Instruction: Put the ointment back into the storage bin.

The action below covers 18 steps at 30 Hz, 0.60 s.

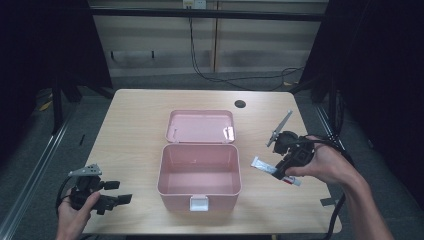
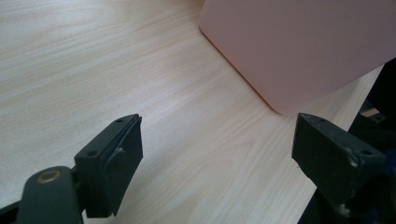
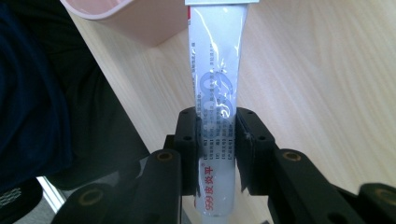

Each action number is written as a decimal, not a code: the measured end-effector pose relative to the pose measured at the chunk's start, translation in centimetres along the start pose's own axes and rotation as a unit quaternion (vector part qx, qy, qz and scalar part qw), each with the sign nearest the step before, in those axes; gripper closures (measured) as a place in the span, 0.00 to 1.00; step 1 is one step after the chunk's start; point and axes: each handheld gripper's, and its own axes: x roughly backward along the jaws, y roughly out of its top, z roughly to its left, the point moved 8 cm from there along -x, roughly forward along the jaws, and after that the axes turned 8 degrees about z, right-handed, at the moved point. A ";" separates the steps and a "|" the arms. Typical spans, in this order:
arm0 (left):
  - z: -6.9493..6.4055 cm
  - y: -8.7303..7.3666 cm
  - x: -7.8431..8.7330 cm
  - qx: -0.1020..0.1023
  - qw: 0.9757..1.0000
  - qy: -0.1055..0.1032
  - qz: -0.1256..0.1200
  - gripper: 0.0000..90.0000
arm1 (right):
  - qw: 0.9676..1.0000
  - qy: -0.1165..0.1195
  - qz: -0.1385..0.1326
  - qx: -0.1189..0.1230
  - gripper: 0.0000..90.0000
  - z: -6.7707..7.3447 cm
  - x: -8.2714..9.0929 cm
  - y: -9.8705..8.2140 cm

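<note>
Now our right gripper (image 3: pixel 218 140) pinches the tube (image 3: pixel 217 88) near its cap; our left gripper (image 2: pixel 217 158) gapes empty. Squeezing harder could burst it beside the box (image 1: pixel 199 172).

A pale wood-grain bench (image 1: pixel 135 125) carries an open pink box (image 1: pixel 199 175) near its middle, the lid (image 1: pixel 200 126) lying back flat on the wood. A dark round hole (image 1: pixel 240 104) sits near the far edge.

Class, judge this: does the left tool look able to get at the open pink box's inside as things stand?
Probably yes: the left tool is open and carries nothing, the pink box stands beside it, and its lid lies back.
</note>
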 end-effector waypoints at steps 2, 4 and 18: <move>0.0 0.0 0.0 -0.002 1.000 0.000 0.002 0.18 | 1.000 -0.002 0.001 0.007 0.80 0.0 0.2 0.1; 0.0 0.0 0.0 -0.003 1.000 0.002 0.001 0.18 | 1.000 0.003 -0.006 0.026 0.80 0.3 0.8 0.5; 0.0 0.0 0.0 -0.001 1.000 0.002 0.002 0.18 | 0.997 0.014 0.000 0.079 0.80 1.5 1.7 2.3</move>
